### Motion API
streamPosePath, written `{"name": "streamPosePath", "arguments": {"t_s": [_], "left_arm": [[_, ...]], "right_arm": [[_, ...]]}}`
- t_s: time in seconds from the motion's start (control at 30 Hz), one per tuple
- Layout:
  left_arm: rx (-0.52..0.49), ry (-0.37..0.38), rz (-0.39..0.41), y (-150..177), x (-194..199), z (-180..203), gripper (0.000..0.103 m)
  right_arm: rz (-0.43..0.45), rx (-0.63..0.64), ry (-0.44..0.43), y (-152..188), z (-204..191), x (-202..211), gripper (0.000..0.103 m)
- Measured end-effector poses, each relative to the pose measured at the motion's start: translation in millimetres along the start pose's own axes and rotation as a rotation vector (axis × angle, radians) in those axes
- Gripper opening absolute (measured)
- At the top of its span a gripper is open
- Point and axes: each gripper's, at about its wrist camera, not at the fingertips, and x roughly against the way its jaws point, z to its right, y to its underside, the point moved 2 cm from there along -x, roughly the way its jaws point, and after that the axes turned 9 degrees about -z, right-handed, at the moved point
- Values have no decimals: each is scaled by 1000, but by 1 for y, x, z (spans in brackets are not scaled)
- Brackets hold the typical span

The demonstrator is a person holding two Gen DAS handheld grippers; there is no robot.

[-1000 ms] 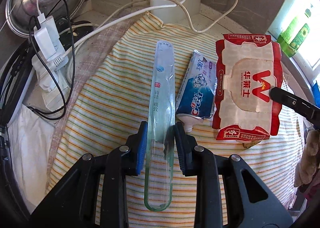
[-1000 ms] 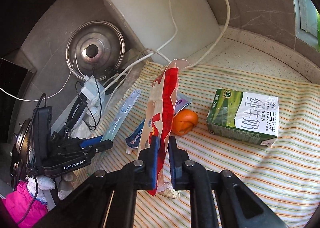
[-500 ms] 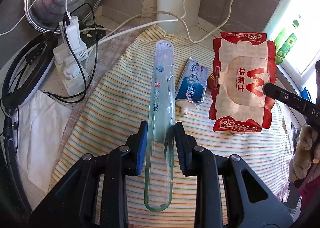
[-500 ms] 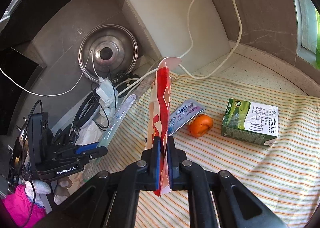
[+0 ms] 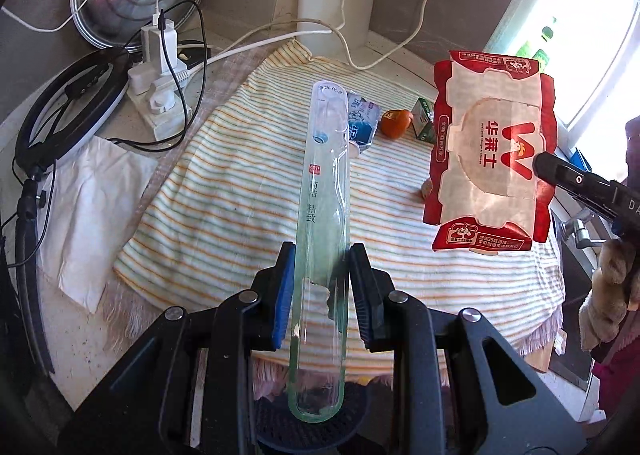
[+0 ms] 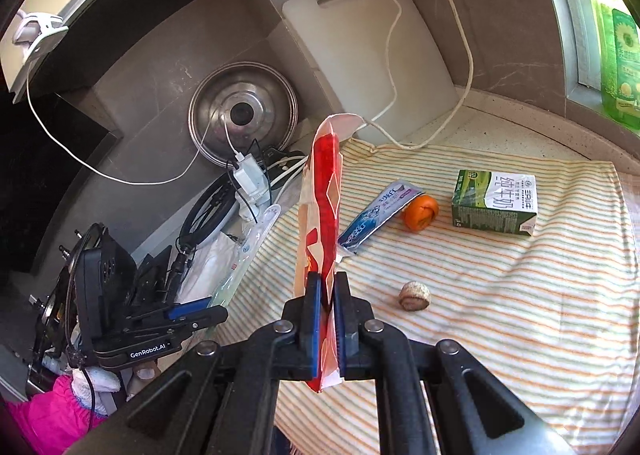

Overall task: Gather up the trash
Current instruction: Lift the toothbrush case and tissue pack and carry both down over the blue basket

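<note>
Left view, my left gripper (image 5: 322, 275): level above the striped cloth (image 5: 240, 191), pads pinching a long clear plastic toothbrush case (image 5: 324, 191) pointing to 12 o'clock.
Right view, my right gripper (image 6: 325, 309): pads pressed on a flat red-and-white paper wrapper (image 6: 322, 207), edge-on and upright.
On cloth: toothpaste tube (image 6: 376, 217), orange (image 6: 420, 212), milk carton (image 6: 495, 202) at 1 o'clock.

Left wrist view looks forward and down from above the striped cloth's (image 5: 224, 191) near edge. Right wrist view faces it from the right. Both share the toothpaste tube (image 6: 376, 215).
</note>
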Motion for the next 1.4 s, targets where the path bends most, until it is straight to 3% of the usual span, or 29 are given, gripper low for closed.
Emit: {"name": "streamPosePath", "arguments": {"t_s": [0.7, 1.4], "left_arm": [[-61, 51, -56, 116, 43, -11, 26], [-84, 113, -249, 215, 9, -16, 26]], "right_arm": [[-25, -35, 16, 112, -78, 38, 3], [-143, -86, 59, 202, -99, 7, 3]]}}
